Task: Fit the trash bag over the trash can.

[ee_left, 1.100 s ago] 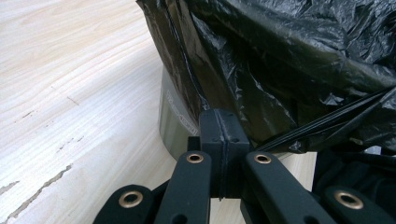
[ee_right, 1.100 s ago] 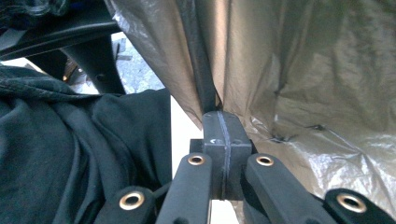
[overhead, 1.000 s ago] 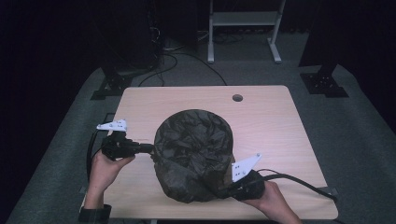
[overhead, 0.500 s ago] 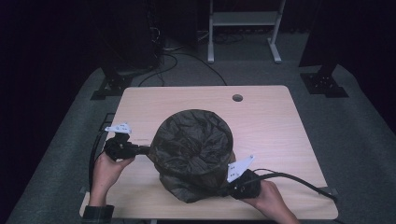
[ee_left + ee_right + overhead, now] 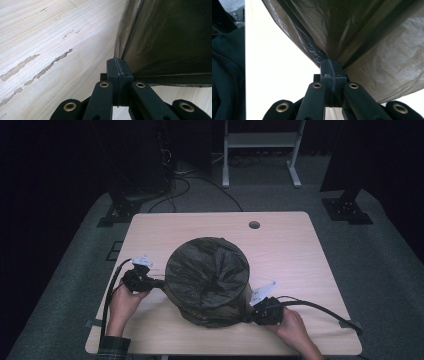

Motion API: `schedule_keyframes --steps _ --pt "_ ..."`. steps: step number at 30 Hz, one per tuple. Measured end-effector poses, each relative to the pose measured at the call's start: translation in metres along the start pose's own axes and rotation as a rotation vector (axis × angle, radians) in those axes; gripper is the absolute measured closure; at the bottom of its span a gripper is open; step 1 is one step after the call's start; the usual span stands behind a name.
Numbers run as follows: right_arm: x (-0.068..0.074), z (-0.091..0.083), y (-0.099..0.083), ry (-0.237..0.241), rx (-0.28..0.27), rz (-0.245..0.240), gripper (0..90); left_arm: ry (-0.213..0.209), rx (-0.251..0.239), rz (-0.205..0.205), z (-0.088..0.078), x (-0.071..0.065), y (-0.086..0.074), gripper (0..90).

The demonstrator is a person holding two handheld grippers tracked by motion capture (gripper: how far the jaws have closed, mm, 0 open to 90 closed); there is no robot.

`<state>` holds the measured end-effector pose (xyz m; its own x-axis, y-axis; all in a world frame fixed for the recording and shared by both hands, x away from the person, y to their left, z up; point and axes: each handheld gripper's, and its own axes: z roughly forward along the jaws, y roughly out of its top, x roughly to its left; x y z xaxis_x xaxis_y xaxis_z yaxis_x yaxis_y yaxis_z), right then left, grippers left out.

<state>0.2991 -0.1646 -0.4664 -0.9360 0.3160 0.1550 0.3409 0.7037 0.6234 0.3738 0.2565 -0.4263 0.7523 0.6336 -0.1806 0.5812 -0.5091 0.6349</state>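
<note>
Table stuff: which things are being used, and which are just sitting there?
In use:
bag
left gripper, shut on the bag
right gripper, shut on the bag

Just there:
table
hole
stand
floor cables

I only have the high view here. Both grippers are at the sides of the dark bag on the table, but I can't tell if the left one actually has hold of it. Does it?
Observer: Yes. In the left gripper view the left gripper has its jaws pressed together on the edge of the bag, thin film pinched between them.
Operator: And the right one?
Observer: Same. The right gripper is shut on a gathered fold of the bag, which fans out taut from the jaw tips.
Operator: Anything on the table under the left side?
Observer: The table has worn, chipped streaks in its surface beside the bag.
</note>
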Motion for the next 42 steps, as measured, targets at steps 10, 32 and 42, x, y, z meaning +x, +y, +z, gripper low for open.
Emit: schedule_keyframes --steps 10,32,42 --pt "0.003 -0.026 0.005 -0.046 -0.084 -0.009 50.5 -0.031 -0.144 0.032 -0.027 -0.004 -0.007 53.7" --pt "0.007 -0.122 0.036 -0.158 -0.378 -0.069 10.1 0.019 -0.112 0.211 -0.021 -0.036 -0.055 0.0" --pt "0.011 -0.143 0.078 -0.155 -0.394 -0.115 10.2 0.04 -0.012 0.25 0.007 -0.034 -0.074 0.0"
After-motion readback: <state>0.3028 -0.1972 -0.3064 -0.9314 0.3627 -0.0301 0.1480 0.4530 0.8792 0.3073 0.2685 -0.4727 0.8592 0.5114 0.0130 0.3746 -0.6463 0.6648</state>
